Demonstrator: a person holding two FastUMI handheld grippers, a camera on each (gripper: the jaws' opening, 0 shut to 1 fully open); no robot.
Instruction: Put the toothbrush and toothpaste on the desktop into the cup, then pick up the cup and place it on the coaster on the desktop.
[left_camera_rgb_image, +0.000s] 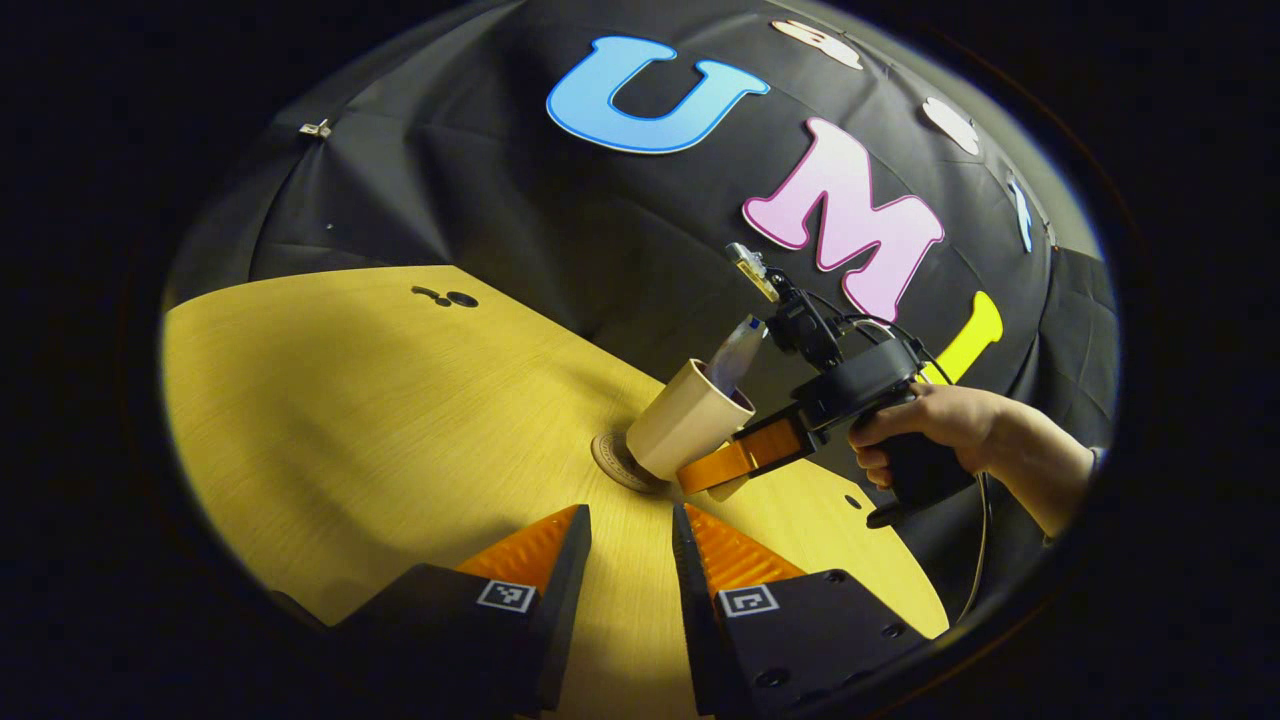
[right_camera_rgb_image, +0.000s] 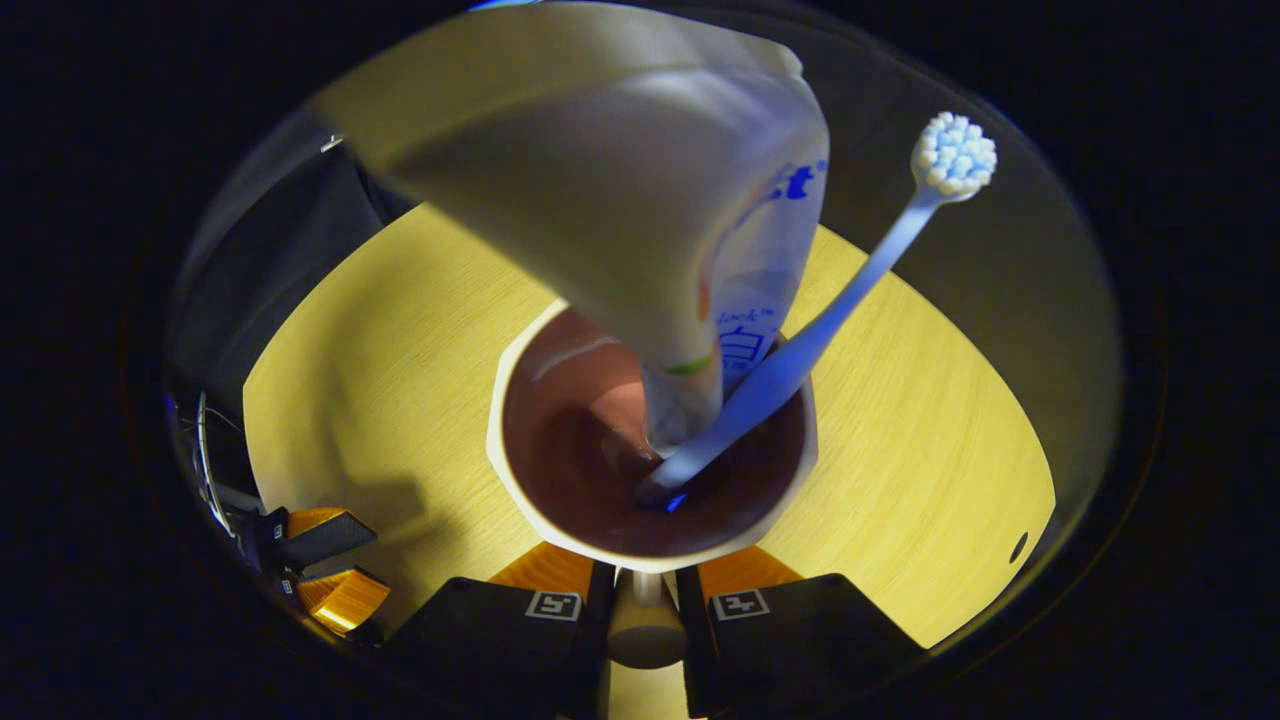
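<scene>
At the cup's handle, we find the right gripper pinching: in the right gripper view both fingers press on the handle's sides, just under the rim. In the left gripper view that same gripper shows farther off, gripped by a person's hand, its fingers reaching to the side of the cup.

We note the cup tilted, its base touching or just over the round coaster on the desktop; whether it rests flat there we cannot tell. From above, the cup has a pale rim and a brownish inside. Inside it stands the toothpaste, cap end down and the wide crimped end up toward the camera, with the toothbrush beside it, handle in the cup's bottom, bristle head leaning out over the rim. In the left gripper view, only the toothpaste tip can be made out above the rim.

Our left gripper hangs near the desktop's front, fingers spread with bare wood between them, holding nothing, well apart from the cup. It appears again at the lower left in the right gripper view.
</scene>
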